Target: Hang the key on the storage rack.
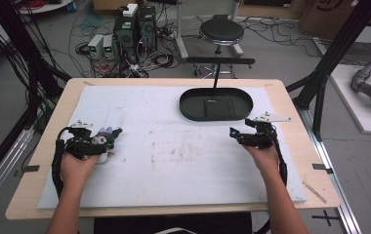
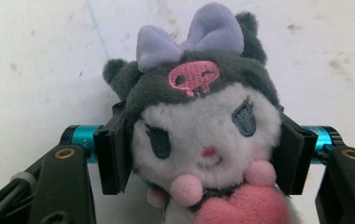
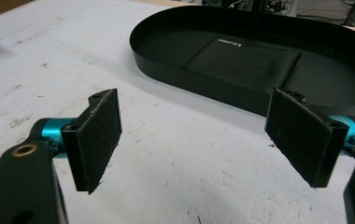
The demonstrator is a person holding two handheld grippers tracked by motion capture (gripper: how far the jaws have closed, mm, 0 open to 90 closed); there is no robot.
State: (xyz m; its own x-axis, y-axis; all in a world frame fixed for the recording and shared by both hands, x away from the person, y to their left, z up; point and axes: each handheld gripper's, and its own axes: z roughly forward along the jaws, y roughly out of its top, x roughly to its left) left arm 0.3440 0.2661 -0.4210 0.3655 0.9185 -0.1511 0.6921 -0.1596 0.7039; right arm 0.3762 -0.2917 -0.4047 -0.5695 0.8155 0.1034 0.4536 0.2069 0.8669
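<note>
Plush caught at the table's left, tray waiting far right.

The plush [image 2: 203, 135] sits squeezed at the head between the left gripper's [image 2: 203, 154] pads; likely bound for the tray [image 3: 175, 70], so lift it straight and keep the squeeze even. Right gripper [image 3: 199, 135] gapes empty beside the tray. The tray's mat label is too small to read.

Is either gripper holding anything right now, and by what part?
The left gripper clamps the plush toy by the sides of its head. The right gripper is open, holding nothing.

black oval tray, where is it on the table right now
The black oval tray sits at the table's far right of centre in the high view, just beyond the open right gripper.
</note>
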